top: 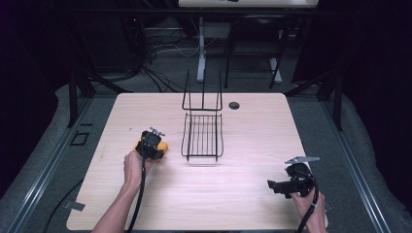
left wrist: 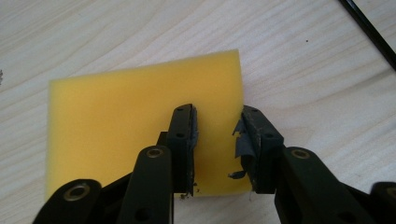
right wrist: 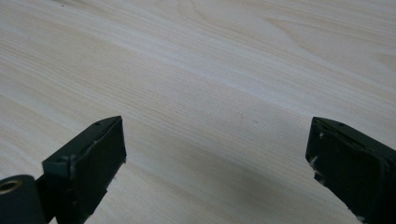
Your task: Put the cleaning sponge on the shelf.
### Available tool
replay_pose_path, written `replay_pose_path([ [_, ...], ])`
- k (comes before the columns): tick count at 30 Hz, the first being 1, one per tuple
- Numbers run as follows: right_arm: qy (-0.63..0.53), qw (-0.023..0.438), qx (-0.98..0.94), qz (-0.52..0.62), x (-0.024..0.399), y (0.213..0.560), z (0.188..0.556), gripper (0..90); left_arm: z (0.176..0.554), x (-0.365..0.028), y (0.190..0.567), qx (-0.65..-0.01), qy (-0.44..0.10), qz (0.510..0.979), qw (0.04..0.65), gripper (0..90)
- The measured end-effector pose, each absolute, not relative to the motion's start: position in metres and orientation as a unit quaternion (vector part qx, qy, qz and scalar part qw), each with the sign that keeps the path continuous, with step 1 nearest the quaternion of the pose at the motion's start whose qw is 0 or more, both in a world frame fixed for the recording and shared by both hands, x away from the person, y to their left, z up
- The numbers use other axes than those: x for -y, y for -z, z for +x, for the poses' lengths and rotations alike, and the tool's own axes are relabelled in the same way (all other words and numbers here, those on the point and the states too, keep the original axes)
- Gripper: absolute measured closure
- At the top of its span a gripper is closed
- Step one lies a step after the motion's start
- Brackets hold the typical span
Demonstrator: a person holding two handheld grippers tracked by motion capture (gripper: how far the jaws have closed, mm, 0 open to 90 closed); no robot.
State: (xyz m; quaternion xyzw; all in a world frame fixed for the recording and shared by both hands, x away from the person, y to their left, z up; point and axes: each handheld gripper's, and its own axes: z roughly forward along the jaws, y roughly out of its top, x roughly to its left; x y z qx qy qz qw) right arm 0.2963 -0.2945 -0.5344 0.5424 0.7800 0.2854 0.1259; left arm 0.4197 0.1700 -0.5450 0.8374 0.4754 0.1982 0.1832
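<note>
A yellow sponge (left wrist: 116,126) lies flat on the light wooden table (top: 252,145); in the high view its corner (top: 163,145) peeks out from under my left gripper (top: 153,144). The left gripper (left wrist: 217,112) points down at the sponge's right part. Its jaws stand a narrow gap apart, one over the foam and one at the sponge's right edge, and the foam looks unsqueezed. My right gripper (top: 273,185) is held low at the front right, pointing left. Its jaws (right wrist: 217,121) are spread wide with bare wood between them.
A black wire rack (top: 203,137) with an upright back stands mid-table, just right of the sponge; one of its thin black wires (left wrist: 369,32) crosses the left gripper view's top right corner. A small round hole (top: 234,105) sits near the table's far edge. Dark floor and cables lie beyond.
</note>
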Motion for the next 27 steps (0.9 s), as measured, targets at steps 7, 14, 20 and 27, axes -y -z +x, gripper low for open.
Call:
replay_pose_path([
  [7, -0.285, 0.127, -0.779, 0.544, 0.295, 0.534, 0.296, 4.7, 0.417, -0.171, 0.545, -0.473, -0.213, 0.834, 0.188, 75.1],
  [14, -0.283, 0.126, -0.78, 0.543, 0.296, 0.534, 0.296, 4.7, 0.414, -0.176, 0.542, -0.466, -0.237, 0.831, 0.188, 77.9],
  [20, -0.284, 0.126, -0.782, 0.54, 0.294, 0.534, 0.296, 4.7, 0.406, -0.182, 0.528, -0.457, -0.263, 0.826, 0.198, 79.0],
  [27, -0.285, 0.126, -0.78, 0.543, 0.295, 0.534, 0.296, 4.7, 0.399, -0.184, 0.513, -0.443, -0.285, 0.824, 0.208, 79.0],
])
